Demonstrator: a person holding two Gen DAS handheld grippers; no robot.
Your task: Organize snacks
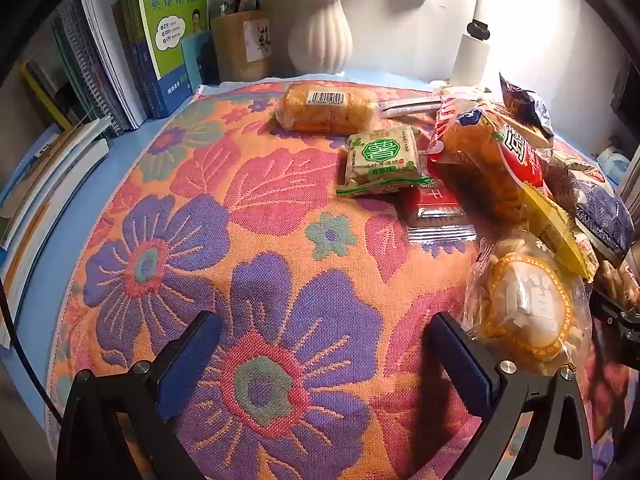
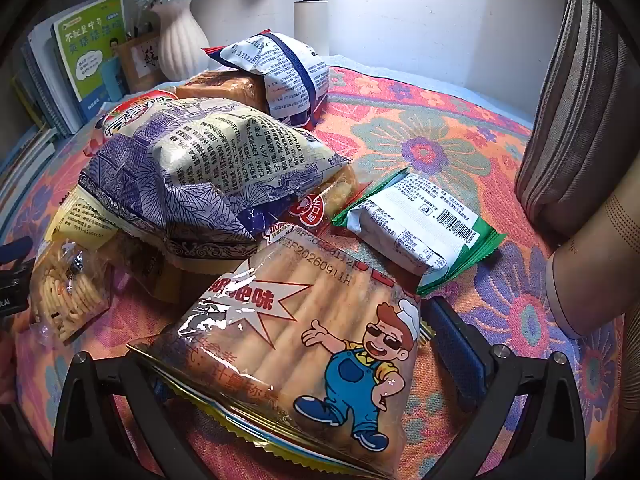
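- Progress: sorting appears barely begun. Most snacks lie in one loose heap on the floral cloth [image 1: 280,200]; no row, stack or container for them is visible.
- Left gripper [image 1: 320,360]: jaws at full spread, nothing between them, hovering over bare cloth with the heap just to its right. A clear bag of puffed snacks with an orange ring label [image 1: 528,304] sits just beside its right finger; contact cannot be confirmed.
- Right gripper [image 2: 288,376]: jaws wide. The biscuit-stick bag with a cartoon baker [image 2: 304,340] lies between the fingers, covering the left one; the pads do not appear to press it, so I judge it not yet gripped.
- Set apart from the heap: an orange roll pack with a barcode [image 1: 326,108] towards the back, and a green-labelled square pack [image 1: 382,160] resting partly on a red packet [image 1: 434,204].
- In the heap: a large blue-patterned bag [image 2: 192,168] on top, a white and navy bag [image 2: 288,76] behind it, and a green-edged white pack [image 2: 420,224] to the right.
- Remaining: practically every item still needs placing.
- Open room: the left half of the cloth is free, as is the far right area.
- Edges: books [image 1: 120,60], a pen holder [image 1: 240,44] and a white vase [image 1: 320,28] line the back; a striped grey cushion [image 2: 580,120] bounds the right. The vase is, in my judgement, the likeliest thing to be knocked.
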